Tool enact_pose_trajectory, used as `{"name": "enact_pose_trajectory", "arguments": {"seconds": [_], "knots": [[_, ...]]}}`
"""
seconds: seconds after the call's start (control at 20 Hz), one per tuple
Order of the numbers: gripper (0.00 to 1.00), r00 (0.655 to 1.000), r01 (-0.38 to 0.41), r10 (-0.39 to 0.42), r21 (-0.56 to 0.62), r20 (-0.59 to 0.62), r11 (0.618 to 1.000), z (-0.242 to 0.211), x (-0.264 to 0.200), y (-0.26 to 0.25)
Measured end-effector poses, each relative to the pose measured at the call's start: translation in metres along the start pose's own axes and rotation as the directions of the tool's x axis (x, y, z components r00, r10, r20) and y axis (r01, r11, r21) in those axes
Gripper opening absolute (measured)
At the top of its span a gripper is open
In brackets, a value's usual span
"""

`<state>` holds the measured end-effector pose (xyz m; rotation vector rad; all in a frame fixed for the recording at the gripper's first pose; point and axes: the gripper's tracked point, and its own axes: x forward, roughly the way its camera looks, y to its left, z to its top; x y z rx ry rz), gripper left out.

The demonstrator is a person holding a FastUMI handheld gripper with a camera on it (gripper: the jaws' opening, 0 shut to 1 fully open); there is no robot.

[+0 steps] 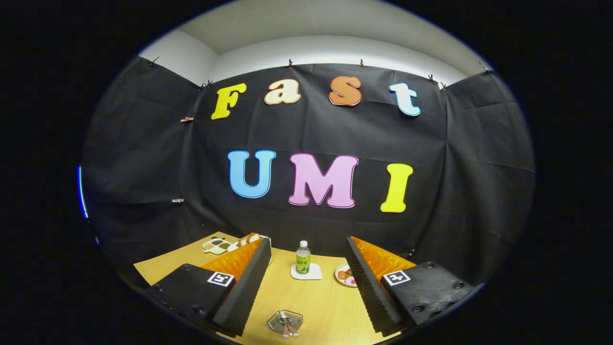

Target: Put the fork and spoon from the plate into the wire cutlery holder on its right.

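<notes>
A small clear glass plate [277, 320] lies on the wooden table, low between my two fingers and close to me. In it rest the fork and spoon [287, 328], seen as thin pieces with pinkish handle ends pointing toward me; I cannot tell which is which. My gripper [306, 240] is open, held well above the table, with its fingers spread wide on either side of the plate and nothing between them.
A green-labelled bottle [302, 258] stands on a white coaster [306, 274] farther along the table. A dish of food [344, 275] is half hidden by the right finger. A compartment tray [215, 246] and some white items [250, 238] lie beyond the left finger.
</notes>
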<state>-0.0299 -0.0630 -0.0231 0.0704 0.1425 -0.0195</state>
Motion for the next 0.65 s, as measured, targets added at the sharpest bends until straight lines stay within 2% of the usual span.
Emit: {"name": "enact_pose_trajectory", "arguments": {"seconds": [0.65], "knots": [[0.97, 1.000, -0.010, 0.010, -0.008, -0.025, 1.000, -0.012, 0.003, 0.003]]}}
